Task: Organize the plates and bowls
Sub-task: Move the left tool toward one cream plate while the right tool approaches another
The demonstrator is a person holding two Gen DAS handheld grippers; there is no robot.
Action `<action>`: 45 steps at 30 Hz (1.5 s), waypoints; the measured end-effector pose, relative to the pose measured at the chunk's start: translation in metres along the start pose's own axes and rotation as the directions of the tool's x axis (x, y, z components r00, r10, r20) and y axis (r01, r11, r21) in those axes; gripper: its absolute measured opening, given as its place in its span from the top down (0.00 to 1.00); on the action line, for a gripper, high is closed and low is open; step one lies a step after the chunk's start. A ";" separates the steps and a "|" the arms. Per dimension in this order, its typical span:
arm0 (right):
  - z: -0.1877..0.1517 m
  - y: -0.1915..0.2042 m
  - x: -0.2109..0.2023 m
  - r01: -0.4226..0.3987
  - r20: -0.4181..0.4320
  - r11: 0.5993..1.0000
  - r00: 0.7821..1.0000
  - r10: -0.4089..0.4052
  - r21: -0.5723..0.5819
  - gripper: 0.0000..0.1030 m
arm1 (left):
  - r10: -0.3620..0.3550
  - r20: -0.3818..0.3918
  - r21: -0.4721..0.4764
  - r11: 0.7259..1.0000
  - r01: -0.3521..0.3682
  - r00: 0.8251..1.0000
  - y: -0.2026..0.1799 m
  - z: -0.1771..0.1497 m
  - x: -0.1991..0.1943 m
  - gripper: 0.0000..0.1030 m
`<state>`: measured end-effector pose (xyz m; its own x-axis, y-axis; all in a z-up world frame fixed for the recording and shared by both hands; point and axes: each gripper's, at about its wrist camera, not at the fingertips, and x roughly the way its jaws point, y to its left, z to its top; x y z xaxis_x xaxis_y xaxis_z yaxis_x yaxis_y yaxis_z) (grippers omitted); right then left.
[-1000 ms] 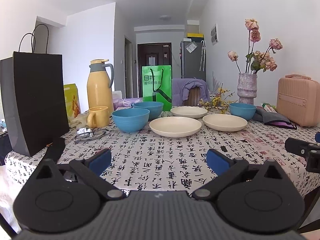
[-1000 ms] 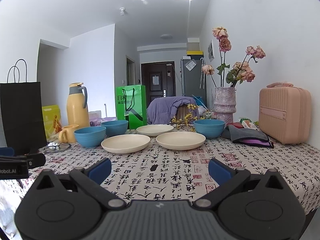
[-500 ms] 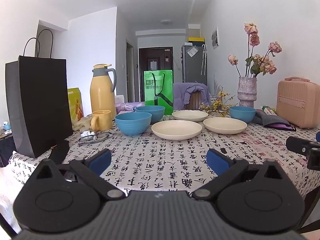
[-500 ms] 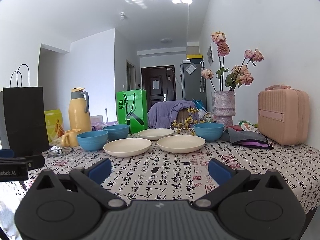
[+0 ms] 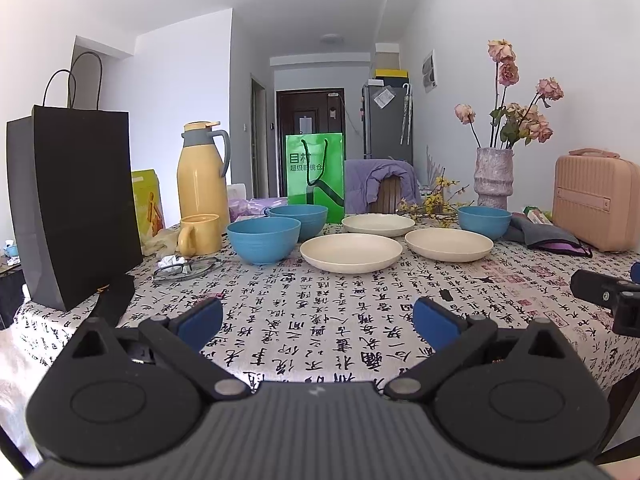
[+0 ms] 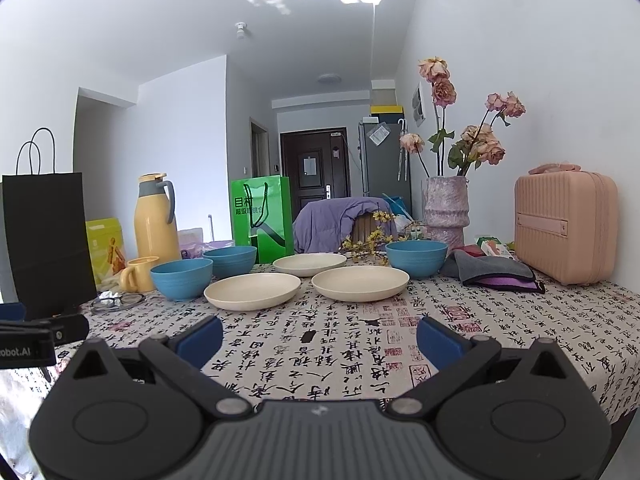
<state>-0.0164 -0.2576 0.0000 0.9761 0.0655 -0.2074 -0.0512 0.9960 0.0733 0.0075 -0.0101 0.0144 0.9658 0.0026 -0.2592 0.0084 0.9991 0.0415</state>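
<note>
The table carries a white cloth printed with black calligraphy and red seals. Left gripper hovers over the near edge, jaws spread wide, nothing between them. Right gripper stands likewise, jaws apart and empty.

Mid-table: three cream plates, each lying flat and separate — the near plate, the right plate, the far plate. Three blue bowls stand upright: the front bowl just left of the near plate, the rear bowl close behind it, the third bowl beyond the right plate.

Left side: black paper bag, yellow thermos, yellow mug, spectacles. Right side: vase of dried roses, pink case, folded grey cloth. A green bag stands at the far edge.

Beyond, white walls lead down a corridor to a dark door, with a grey fridge beside it.
</note>
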 end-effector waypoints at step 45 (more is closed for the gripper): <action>0.052 -0.048 0.187 0.058 -0.027 0.997 0.998 -0.056 0.060 0.00 | -0.026 -0.051 0.056 0.998 0.028 0.998 -0.045 0.066 0.192 0.00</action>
<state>0.1798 -0.2965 0.0084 0.9714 0.0111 -0.2373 0.0179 0.9926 0.1199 0.2094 -0.0570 0.0262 0.9508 -0.0209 -0.3092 0.0503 0.9949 0.0876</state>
